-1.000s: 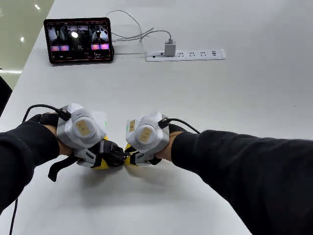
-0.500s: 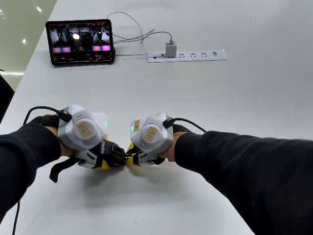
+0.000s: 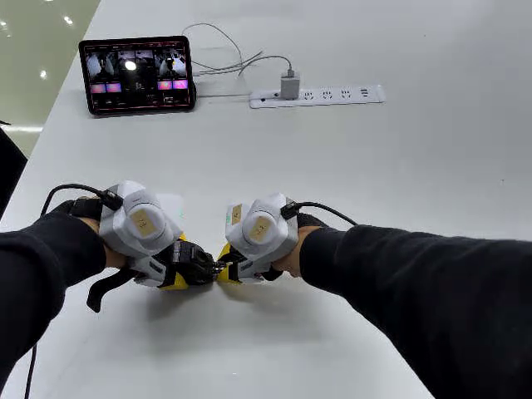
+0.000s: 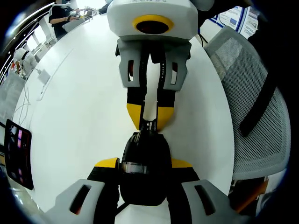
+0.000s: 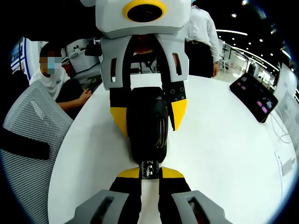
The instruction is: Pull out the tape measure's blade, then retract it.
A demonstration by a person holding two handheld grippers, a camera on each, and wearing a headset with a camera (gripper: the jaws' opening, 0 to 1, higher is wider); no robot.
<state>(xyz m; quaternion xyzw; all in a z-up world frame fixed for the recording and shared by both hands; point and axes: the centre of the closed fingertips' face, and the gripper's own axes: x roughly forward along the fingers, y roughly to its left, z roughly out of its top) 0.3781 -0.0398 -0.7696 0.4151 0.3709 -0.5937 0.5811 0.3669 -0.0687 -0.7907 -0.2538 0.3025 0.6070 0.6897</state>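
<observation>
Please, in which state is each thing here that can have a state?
left gripper: shut on the tape measure.
right gripper: shut on the end hook.
tape measure: not yet extended, hook at the case mouth.
tablet: screen lit.
power strip: one charger plugged in.
</observation>
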